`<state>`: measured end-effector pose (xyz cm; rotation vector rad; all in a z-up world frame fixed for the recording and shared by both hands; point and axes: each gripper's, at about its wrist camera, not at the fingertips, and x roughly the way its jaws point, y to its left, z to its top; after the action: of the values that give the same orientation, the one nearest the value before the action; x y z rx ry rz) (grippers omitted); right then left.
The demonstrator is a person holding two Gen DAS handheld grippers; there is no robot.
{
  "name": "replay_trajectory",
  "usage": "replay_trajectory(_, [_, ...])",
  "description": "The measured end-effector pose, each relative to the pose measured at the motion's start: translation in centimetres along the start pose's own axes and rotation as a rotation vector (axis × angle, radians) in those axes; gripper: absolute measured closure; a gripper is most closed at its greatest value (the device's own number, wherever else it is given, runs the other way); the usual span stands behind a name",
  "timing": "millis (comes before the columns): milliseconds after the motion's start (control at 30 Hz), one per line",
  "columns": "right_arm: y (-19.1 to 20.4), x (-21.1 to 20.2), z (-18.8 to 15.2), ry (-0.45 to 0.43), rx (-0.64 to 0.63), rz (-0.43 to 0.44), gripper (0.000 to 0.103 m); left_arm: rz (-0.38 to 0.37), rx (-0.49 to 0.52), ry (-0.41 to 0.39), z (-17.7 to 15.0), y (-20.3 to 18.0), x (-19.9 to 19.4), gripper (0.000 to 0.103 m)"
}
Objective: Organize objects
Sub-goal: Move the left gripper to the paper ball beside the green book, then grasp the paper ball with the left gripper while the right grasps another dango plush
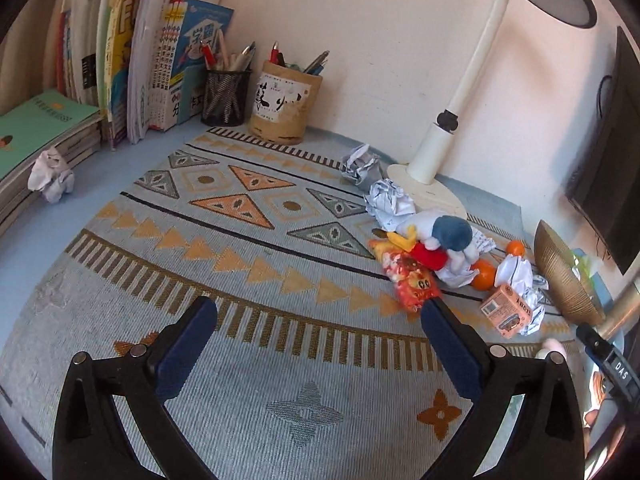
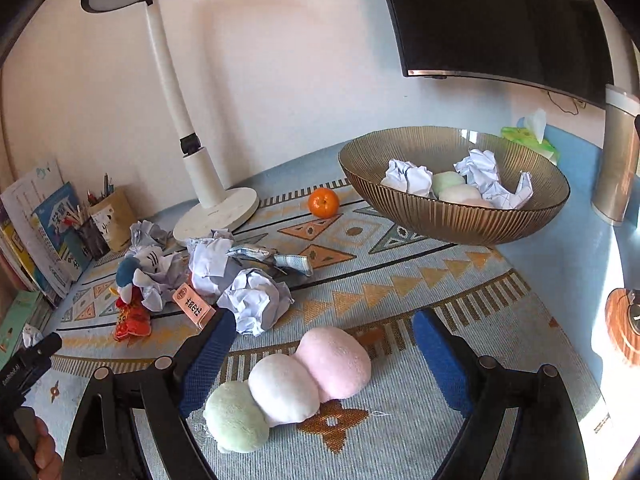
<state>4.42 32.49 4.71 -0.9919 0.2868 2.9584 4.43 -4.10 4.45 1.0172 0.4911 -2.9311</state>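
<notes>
My right gripper (image 2: 324, 344) is open over the patterned mat, its jaws either side of a plush dango toy (image 2: 296, 380) of pink, white and green balls. The toy lies flat, not gripped. Beyond it sit crumpled paper balls (image 2: 256, 300), a small pink carton (image 2: 192, 308), a duck plush (image 2: 140, 272), a red snack bag (image 2: 130, 322) and an orange (image 2: 323, 202). A ribbed gold bowl (image 2: 440, 220) holds paper balls and another dango. My left gripper (image 1: 320, 316) is open and empty above bare mat, left of the same heap: the snack bag (image 1: 408, 280), the duck plush (image 1: 436, 236), the carton (image 1: 508, 312).
A white desk lamp (image 2: 216, 208) stands behind the heap. Books (image 1: 120, 60) and two pen holders (image 1: 284, 100) line the back left wall. A lone paper ball (image 1: 50, 174) lies by stacked books. A monitor (image 2: 500, 20), tissue pack (image 2: 528, 140) and metal cup (image 2: 618, 160) are at the right.
</notes>
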Motion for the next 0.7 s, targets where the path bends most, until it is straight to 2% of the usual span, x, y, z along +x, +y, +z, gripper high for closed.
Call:
replay_trajectory(67, [0.0, 0.0, 0.1, -0.004, -0.006, 0.009, 0.013, 0.013, -0.049, 0.024, -0.2, 0.9, 0.2, 0.001])
replay_trajectory(133, [-0.1, 0.2, -0.1, 0.011, -0.004, 0.008, 0.013, 0.01, -0.149, 0.006, 0.3, 2.8, -0.4, 0.001])
replay_trajectory(200, [-0.2, 0.2, -0.1, 0.011, 0.0, 0.008, 0.013, 0.095, -0.262, -0.044, 1.7, 5.9, -1.6, 0.001])
replay_trajectory(267, [-0.2, 0.1, -0.1, 0.006, 0.004, -0.002, 0.013, 0.218, -0.395, -0.086, 3.4, 10.1, -2.8, 0.001])
replay_trajectory(333, [-0.1, 0.2, -0.1, 0.013, 0.0, -0.008, 0.013, 0.353, -0.495, -0.076, 4.9, 14.4, -3.2, 0.001])
replay_trajectory(400, [0.2, 0.5, -0.1, 0.022, -0.011, -0.014, 0.013, 0.438, -0.538, -0.03, 6.0, 17.5, -2.6, 0.002])
replay_trajectory(500, [0.5, 0.7, -0.1, 0.03, -0.026, -0.022, 0.013, 0.498, -0.574, 0.008, 7.0, 20.6, -0.9, 0.002])
replay_trajectory(567, [0.4, 0.6, -0.2, 0.027, -0.021, -0.017, 0.013, 0.517, -0.626, 0.069, 7.5, 22.2, 1.1, 0.009])
replay_trajectory(633, [0.1, 0.5, -0.1, 0.023, -0.008, -0.011, 0.013, 0.598, -0.608, 0.04, 8.5, 22.3, 1.9, 0.015])
replay_trajectory(700, [-0.1, 0.5, -0.1, 0.032, 0.004, -0.002, 0.013, 0.602, -0.626, 0.049, 9.0, 22.6, 3.2, 0.019])
